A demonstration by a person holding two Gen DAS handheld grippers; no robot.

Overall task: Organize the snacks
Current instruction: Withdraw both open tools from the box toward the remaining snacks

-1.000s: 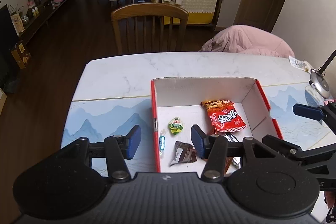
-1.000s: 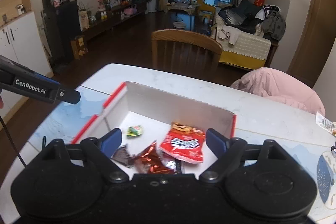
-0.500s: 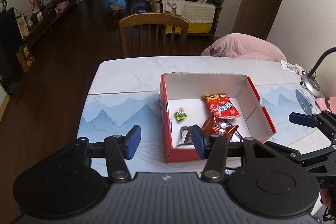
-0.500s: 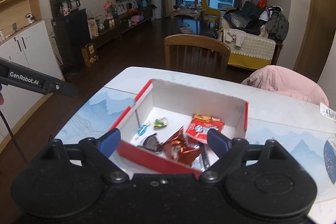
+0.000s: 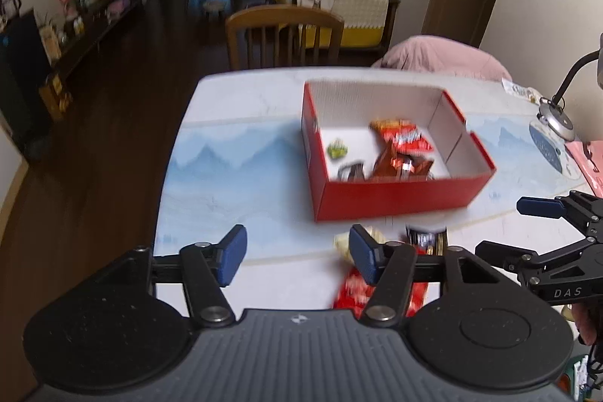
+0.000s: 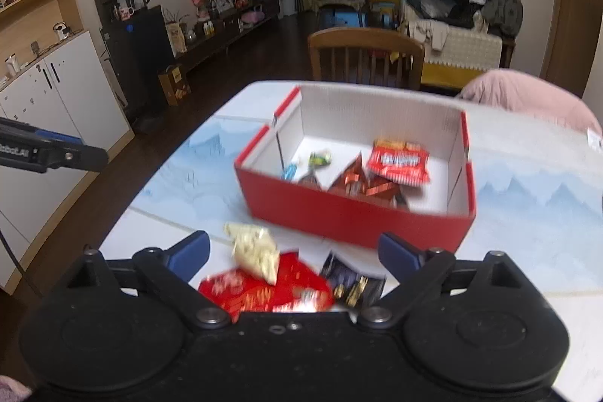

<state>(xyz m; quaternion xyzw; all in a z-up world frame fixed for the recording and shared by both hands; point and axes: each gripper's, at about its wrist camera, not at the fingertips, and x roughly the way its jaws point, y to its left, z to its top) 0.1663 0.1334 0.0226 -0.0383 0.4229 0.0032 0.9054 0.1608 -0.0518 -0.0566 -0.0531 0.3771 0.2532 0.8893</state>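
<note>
- The red cardboard box (image 6: 354, 213) sits on the tabletop (image 6: 527, 213), open side up, and already holds several snacks: a red packet (image 6: 398, 161), brown foil wrappers (image 6: 361, 181), a small green sweet (image 6: 319, 158) and a thin blue one (image 6: 289, 172).
- Three snacks lie outside it, on the tabletop just in front of its near wall: a pale yellowish packet (image 6: 256, 251), a large red packet (image 6: 264, 289) and a dark wrapper with gold print (image 6: 352, 283).
- The right tongs (image 6: 294, 251) are spread wide and hold nothing. All three loose snacks lie between and just below their tips, the pale packet overlapping the red one.
- The left tongs (image 5: 297, 259) are also wide open and empty. Their span hangs over bare tabletop, and the loose snacks sit by their right-hand finger (image 5: 363, 257), off to the side.
- My judgement: the right tongs are the better placed for the next pick, since the snacks lie straight ahead of them.
- The large red packet's long axis seems to run across the gap between the tips, though blur makes that uncertain.
- The dark wrapper is nearest the right-hand tip.
</note>
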